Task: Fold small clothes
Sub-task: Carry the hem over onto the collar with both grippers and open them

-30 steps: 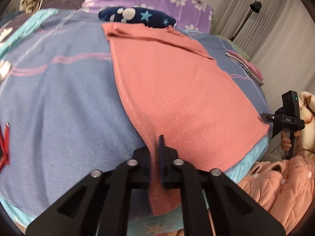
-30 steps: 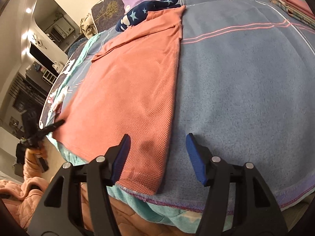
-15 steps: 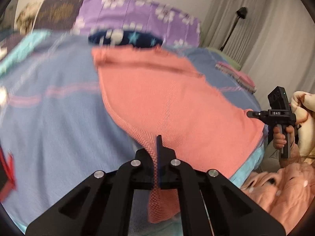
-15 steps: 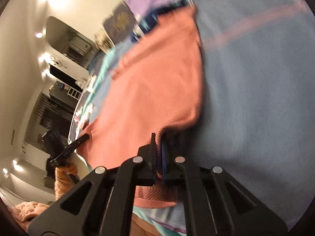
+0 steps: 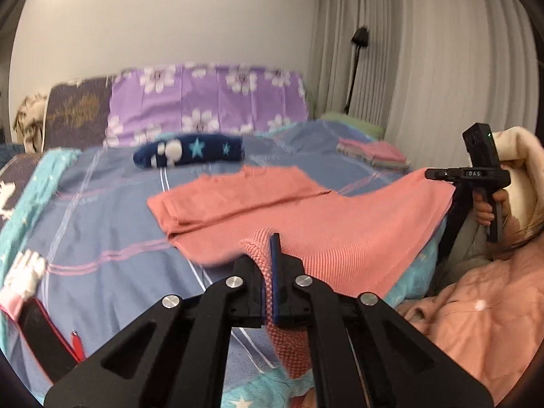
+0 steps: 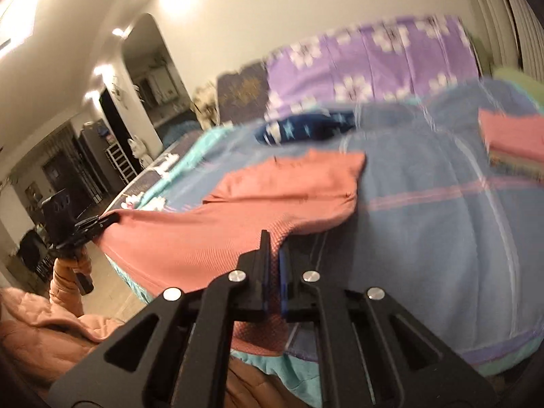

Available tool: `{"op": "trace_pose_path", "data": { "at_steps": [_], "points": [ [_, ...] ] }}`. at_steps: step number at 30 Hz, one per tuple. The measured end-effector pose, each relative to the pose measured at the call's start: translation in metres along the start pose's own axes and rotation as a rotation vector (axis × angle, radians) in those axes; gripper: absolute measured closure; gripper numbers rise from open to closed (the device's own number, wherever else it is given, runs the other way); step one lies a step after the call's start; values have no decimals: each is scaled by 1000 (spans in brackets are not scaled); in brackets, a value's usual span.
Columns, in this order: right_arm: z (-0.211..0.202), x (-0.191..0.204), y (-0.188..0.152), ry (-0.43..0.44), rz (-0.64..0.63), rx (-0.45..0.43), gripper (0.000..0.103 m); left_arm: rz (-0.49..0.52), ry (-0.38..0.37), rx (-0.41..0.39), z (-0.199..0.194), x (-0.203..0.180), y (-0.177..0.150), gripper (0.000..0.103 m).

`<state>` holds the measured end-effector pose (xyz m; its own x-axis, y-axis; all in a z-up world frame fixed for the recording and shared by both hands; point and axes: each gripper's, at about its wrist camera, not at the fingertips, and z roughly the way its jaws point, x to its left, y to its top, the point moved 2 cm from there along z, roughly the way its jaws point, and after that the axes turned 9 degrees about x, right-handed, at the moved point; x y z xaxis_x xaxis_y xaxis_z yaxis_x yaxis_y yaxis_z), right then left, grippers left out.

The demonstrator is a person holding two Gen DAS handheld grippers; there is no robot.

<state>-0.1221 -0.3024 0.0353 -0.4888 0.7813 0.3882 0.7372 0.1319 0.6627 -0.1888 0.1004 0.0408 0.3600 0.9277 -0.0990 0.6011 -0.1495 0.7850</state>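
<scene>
A salmon-pink knit garment (image 5: pixel 258 204) (image 6: pixel 278 190) lies on the blue blanket (image 5: pixel 102 231) (image 6: pixel 425 238), its near hem lifted off the bed and stretched between both grippers. My left gripper (image 5: pixel 268 251) is shut on one corner of the hem, and cloth hangs below its jaws. My right gripper (image 6: pixel 274 248) is shut on the other corner. Each gripper also shows in the other's view: the right gripper (image 5: pixel 429 173) at the cloth's right end, the left gripper (image 6: pixel 108 220) at its left end. The garment's far part with the sleeve still rests flat.
A navy star-print cloth (image 5: pixel 190 153) lies by the purple flowered pillows (image 5: pixel 210 102). A stack of folded clothes (image 5: pixel 374 154) (image 6: pixel 513 139) sits at the far right of the bed. A person's pink quilted sleeve (image 5: pixel 482 309) is near. Curtains and a lamp (image 5: pixel 358 40) stand behind.
The right gripper closed from open onto the hem corner. Both grippers rose and lifted the near edge of the garment off the blanket, while the far part stayed down.
</scene>
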Motion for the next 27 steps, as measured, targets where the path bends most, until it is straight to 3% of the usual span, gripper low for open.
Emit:
{"op": "trace_pose_path", "data": {
  "at_steps": [4,11,17,20,23,27],
  "points": [
    [36,-16,5,-8,65,45,99,-35,-1,49,28,13,-2,101],
    [69,-37,52,-1,142,0,98,-113,14,34,54,45,29,101],
    [115,-46,117,-122,114,-51,98,-136,95,49,100,77,84,101],
    [148,-63,146,-178,124,-56,98,-169,173,74,137,101,108,100],
    [189,-85,160,-206,166,-3,98,-215,234,130,185,125,116,98],
    [247,-116,159,-256,211,122,93,-230,282,259,246,145,97,95]
  ]
}}
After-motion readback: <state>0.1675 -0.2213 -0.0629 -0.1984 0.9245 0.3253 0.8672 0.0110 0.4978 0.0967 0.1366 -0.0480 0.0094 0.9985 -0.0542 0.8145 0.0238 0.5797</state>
